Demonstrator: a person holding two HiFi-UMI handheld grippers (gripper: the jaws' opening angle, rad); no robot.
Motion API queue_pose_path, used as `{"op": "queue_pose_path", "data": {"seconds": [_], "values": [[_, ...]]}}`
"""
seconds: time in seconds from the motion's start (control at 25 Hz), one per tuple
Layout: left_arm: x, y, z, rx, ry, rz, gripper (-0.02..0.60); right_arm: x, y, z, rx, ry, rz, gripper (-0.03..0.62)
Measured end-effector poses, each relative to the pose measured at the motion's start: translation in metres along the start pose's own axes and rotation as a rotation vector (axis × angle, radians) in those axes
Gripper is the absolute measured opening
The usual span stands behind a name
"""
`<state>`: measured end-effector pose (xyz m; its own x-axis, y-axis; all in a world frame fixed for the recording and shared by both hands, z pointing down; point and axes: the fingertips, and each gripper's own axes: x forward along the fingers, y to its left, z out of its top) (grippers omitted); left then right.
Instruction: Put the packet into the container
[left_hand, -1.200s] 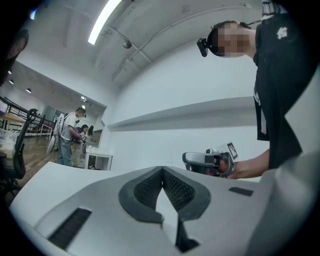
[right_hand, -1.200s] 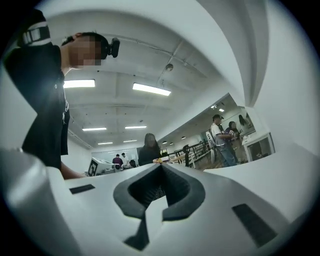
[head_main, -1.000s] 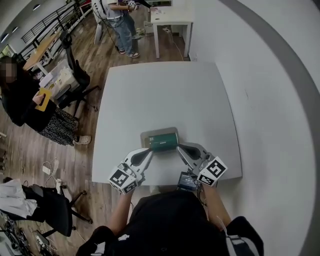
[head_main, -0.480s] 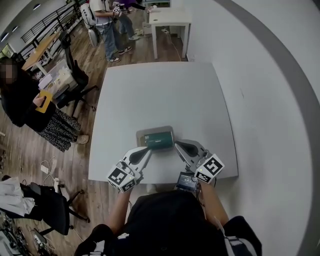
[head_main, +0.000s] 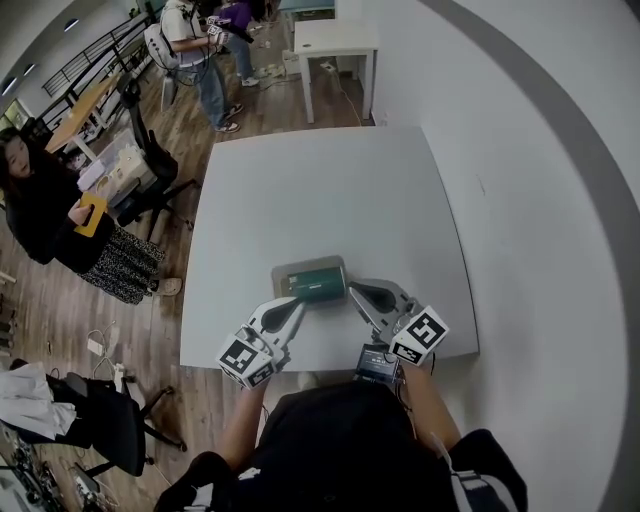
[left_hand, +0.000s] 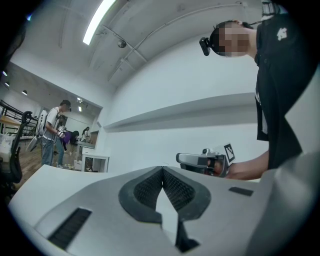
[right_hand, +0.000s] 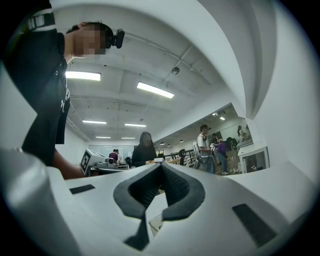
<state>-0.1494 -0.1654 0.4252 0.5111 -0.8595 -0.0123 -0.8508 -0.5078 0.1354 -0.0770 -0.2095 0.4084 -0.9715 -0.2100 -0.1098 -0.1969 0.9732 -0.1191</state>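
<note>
Squarely inside the grey container (head_main: 303, 263): green packet (head_main: 320, 285), lying flat and filling most of it. Stands on the white table (head_main: 330, 190), toward the near edge, roughly midway across.

Close on either side, both held level: left gripper (head_main: 298, 301) with its tip by the container's near left corner, right gripper (head_main: 354, 292) with its tip just beside the near right corner. Cannot tell whether either tip touches the rim. Both sets of fingers clenched together, pads meeting at the tips, grasping nothing.

Beyond the tabletop, wooden floor (head_main: 190, 110) to the left and far side, white wall (head_main: 540, 200) curving round on the right. Against that wall at the far end, a small white table (head_main: 336, 38). Left of the big table, a black office chair (head_main: 150, 150) and a person in dark clothes (head_main: 45, 205); farther back, people (head_main: 195, 50) standing.
</note>
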Motion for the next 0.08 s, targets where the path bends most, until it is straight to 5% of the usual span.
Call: {"op": "queue_pose_path", "data": {"seconds": [0.08], "values": [[-0.0020,0.0033,-0.0056,0.001,-0.017,0.000,0.009,0.0002,0.0002,0.0013,-0.002,-0.002,0.003,0.021]]}}
